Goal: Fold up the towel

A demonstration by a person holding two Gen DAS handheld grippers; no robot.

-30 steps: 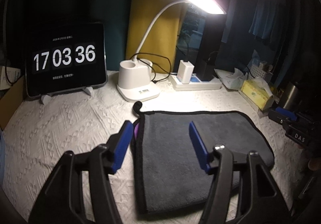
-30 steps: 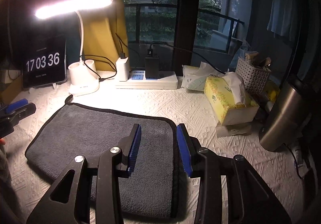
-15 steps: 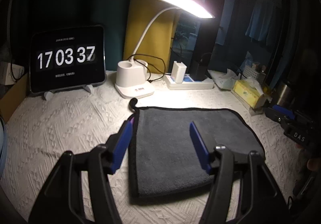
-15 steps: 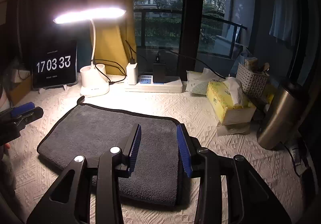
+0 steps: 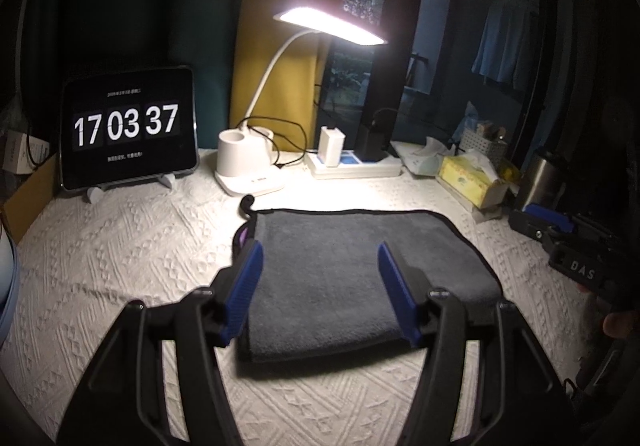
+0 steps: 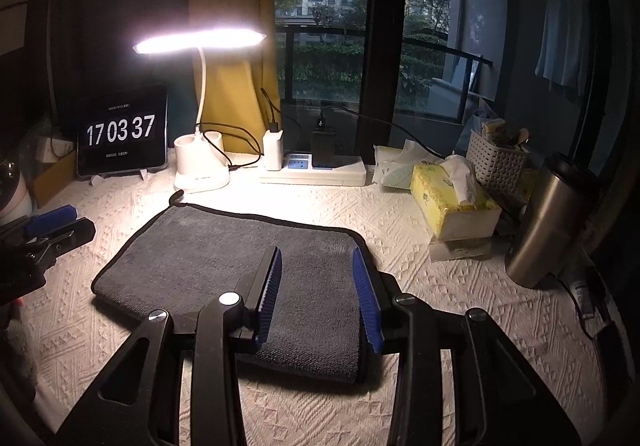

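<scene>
A dark grey towel [image 5: 344, 266] with black edging lies folded flat on the white textured cloth; it also shows in the right wrist view [image 6: 224, 258]. My left gripper [image 5: 320, 282] is open and empty, raised above the towel's left half. My right gripper [image 6: 318, 282] is open and empty, raised above the towel's right end. Each gripper shows at the edge of the other's view: the right one [image 5: 560, 234] and the left one [image 6: 48, 230]. A black loop [image 5: 246, 204] sticks out at the towel's far left corner.
A tablet clock [image 5: 128, 128], a white desk lamp [image 5: 248, 166] and a power strip [image 5: 352, 166] line the back. A yellow tissue box [image 6: 452, 202], a white basket [image 6: 496, 162] and a steel flask [image 6: 548, 222] stand at the right.
Both grippers have drawn back and up from the towel, which now looks smaller and farther. The towel lies as before. Both jaws stay open.
</scene>
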